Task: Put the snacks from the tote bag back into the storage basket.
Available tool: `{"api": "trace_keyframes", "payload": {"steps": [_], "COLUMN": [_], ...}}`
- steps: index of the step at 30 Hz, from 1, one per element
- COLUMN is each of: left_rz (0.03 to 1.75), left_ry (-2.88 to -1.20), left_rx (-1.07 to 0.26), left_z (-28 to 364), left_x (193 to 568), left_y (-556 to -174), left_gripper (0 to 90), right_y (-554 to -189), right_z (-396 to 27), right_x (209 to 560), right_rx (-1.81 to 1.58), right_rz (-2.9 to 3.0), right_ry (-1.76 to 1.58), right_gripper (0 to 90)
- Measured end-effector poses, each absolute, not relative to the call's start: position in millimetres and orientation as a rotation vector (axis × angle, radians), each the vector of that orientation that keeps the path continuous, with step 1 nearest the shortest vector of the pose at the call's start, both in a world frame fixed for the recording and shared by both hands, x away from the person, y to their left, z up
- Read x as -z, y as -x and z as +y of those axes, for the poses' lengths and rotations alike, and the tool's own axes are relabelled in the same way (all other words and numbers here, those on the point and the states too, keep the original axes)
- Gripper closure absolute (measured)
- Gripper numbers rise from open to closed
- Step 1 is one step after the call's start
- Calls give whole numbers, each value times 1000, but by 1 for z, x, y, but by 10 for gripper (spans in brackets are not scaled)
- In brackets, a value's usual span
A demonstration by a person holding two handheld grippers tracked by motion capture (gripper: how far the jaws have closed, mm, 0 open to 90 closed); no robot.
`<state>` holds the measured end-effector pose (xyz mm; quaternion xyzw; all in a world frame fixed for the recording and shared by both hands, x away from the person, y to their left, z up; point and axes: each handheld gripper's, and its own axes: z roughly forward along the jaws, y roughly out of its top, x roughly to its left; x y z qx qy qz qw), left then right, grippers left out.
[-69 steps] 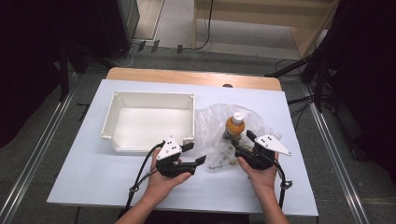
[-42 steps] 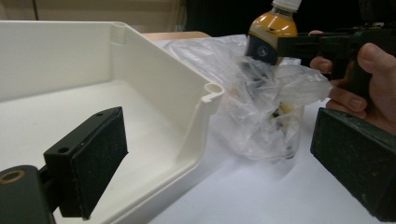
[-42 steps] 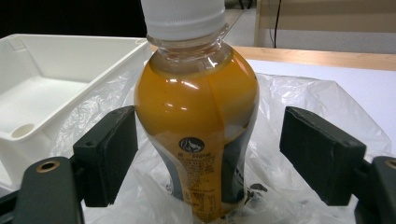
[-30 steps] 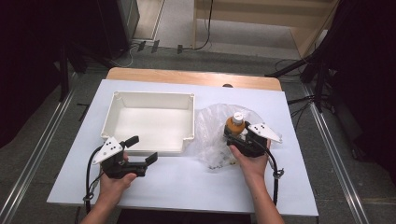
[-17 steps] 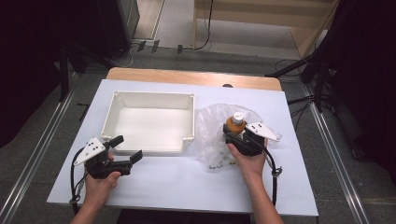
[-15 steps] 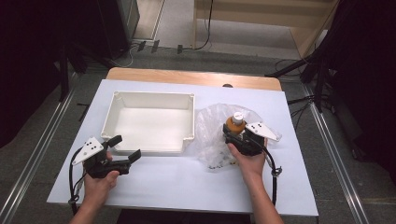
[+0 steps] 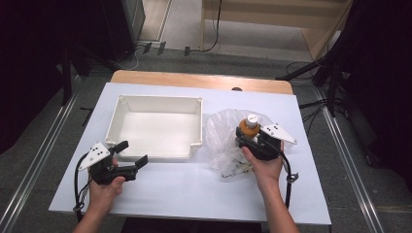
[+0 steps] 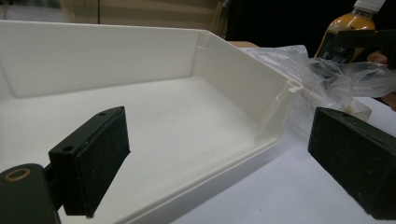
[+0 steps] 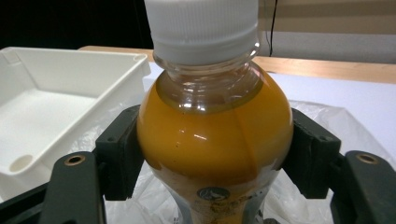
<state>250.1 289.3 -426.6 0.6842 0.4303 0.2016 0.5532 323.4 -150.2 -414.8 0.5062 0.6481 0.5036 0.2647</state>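
An orange drink bottle (image 7: 250, 125) with a white cap stands upright on a crumpled clear plastic bag (image 7: 221, 136) at the right of the table. My right gripper (image 7: 245, 137) is shut on its body; the jaws have just been closing with the bottle (image 9: 215, 135) between them, and both pads press its sides. The left gripper (image 7: 133, 153) stands open and holds nothing, just in front of the front left corner of the white tray (image 7: 200, 121). The left gripper view shows its pads (image 8: 100, 163) wide apart before the tray's near rim (image 8: 275, 100), with the bottle (image 8: 348, 32) far right.
The white tray is deep with nothing in it and sits left of the bag (image 8: 322, 74). Small pale items lie in the bag's near end (image 7: 233, 167). The white table top (image 7: 194, 189) has a wooden strip (image 7: 194, 80) along its far edge. Cables trail from both grippers.
The left gripper has moved left from beside the bag to the tray's front left corner. The right gripper has stayed by the bottle, its jaws around it.
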Motion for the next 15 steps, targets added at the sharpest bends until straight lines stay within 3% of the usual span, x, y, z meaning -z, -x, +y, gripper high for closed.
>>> {"api": "trace_keyframes", "payload": {"steps": [15], "left_rz": [1017], "left_ry": [-1601], "left_rx": [-460], "left_z": [288], "left_x": [426], "left_y": [-251], "left_gripper": [52], "right_y": [-315], "right_z": [-163], "right_x": [383], "right_rx": [-1389], "right_rz": [1737], "right_ry": [-1356], "right_gripper": [309]}}
